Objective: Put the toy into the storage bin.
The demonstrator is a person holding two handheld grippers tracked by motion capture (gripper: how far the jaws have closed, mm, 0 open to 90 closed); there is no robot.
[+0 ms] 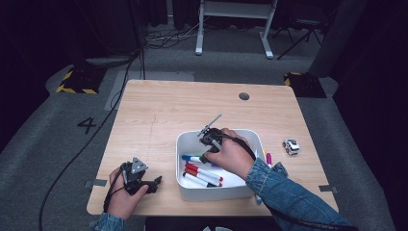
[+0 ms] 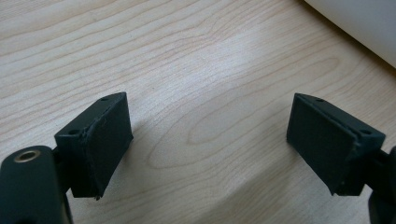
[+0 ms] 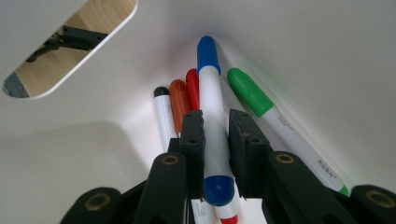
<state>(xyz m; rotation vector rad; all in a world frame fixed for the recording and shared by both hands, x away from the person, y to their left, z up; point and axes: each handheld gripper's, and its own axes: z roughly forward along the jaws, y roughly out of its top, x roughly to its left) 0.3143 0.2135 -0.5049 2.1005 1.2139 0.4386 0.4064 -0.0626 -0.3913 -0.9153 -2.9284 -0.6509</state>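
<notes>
High view: the right gripper (image 1: pixel 208 144) dips into the white bin (image 1: pixel 185 142); the left gripper (image 1: pixel 155 183) rests left of the bin.

Left gripper view: its jaws stand apart over the table (image 2: pixel 196 60).

Right gripper view: its jaws clamp the blue marker (image 3: pixel 212 126) inside the bin, the green marker (image 3: pixel 271 112) just beside it.

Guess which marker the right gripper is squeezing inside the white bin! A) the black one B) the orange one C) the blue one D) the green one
C: the right gripper is shut on the blue-capped marker, which runs between its pads, while the green marker lies loose beside it in the white bin.
</notes>
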